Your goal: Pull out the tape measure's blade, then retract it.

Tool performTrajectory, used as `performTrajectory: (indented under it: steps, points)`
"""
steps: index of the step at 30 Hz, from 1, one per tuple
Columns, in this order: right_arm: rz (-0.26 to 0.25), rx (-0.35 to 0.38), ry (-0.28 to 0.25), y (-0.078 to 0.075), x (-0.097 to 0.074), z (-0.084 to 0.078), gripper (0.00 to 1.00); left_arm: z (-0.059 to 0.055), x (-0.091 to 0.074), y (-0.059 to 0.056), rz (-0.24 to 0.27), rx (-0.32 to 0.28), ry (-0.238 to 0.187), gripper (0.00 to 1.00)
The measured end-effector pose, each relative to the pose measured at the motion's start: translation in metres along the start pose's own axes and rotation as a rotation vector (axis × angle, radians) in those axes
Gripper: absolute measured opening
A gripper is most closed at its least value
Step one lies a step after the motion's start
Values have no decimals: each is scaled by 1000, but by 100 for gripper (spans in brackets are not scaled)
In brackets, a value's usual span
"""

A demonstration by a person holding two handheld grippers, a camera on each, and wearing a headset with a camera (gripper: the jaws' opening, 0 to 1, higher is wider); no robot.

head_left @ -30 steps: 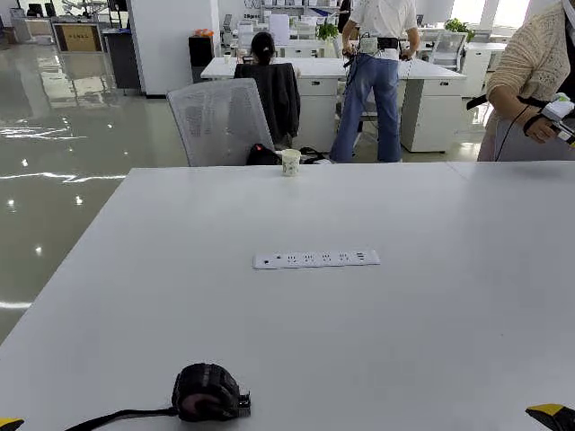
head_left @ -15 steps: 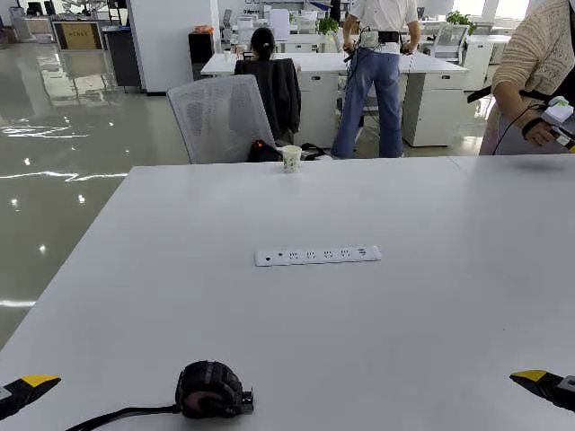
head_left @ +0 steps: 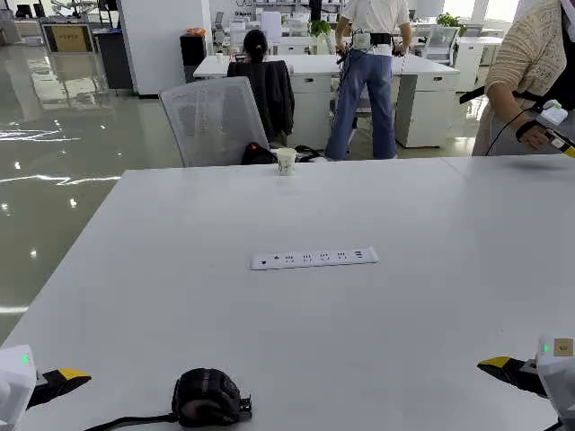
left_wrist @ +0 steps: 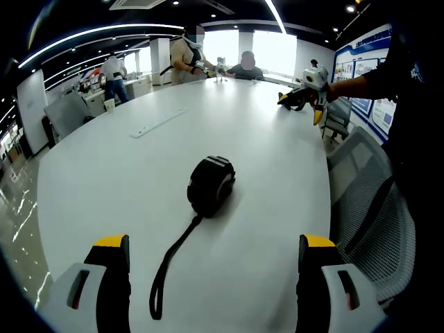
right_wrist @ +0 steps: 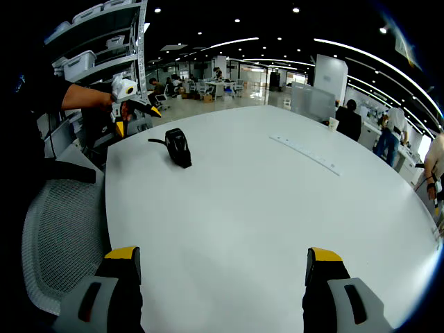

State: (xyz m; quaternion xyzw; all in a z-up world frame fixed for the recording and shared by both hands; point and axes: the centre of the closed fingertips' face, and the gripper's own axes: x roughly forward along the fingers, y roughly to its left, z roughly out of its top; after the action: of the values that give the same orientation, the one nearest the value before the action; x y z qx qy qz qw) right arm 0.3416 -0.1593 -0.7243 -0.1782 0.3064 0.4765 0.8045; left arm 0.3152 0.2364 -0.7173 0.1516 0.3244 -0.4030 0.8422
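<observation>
While both grippers hang low over the near edge of the white table [head_left: 269, 206], we see the black tape measure [left_wrist: 210, 184] lying on the tabletop, touched by neither; in the head view it sits close to the near edge, left of centre, btwn the two grippers but much nearer the left one.

Its dark wrist strap [left_wrist: 170, 260] trails off the case across the table toward the left gripper [left_wrist: 214, 241]; that gripper's yellow-tipped jaws are spread wide w/ nothing btwn them but bare table and the strap's end; the case lies straight ahead of them, apart from both tips.

The right gripper [right_wrist: 223, 254] is well apart from the tape measure, off to the right; its jaws are likewise spread wide and hold nothing, w/ only tabletop ahead.

Farther up the table, approx. mid-way, a white power strip [head_left: 314, 259] lies flat; a paper cup [head_left: 286, 161] stands upright at the far edge; a grey mesh chair [head_left: 211, 121] stands just behind that edge.
</observation>
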Motion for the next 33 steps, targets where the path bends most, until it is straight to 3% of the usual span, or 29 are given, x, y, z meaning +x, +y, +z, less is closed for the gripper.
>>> performTrajectory:
  steps: [5, 8, 11, 26, 33]
  points:
    - [41, -29, 24, 5, 16, -5, 99, 2, 13, 3, -18, 69, 35, 99]
    - [54, -34, 29, 4, 24, -1, 99, 9, 19, 7, -23, 69, 34, 99]
    - [61, -39, 26, 3, 30, 5, 99, 12, 25, 8, -27, 90, 48, 98]
    - [122, -129, 62, -2, 76, 34, 99, 28, 63, 8, -141, 207, 163, 95]
    - [159, -153, 81, 5, 99, 41, 99, 28, 82, 5, -148, 286, 221, 82]
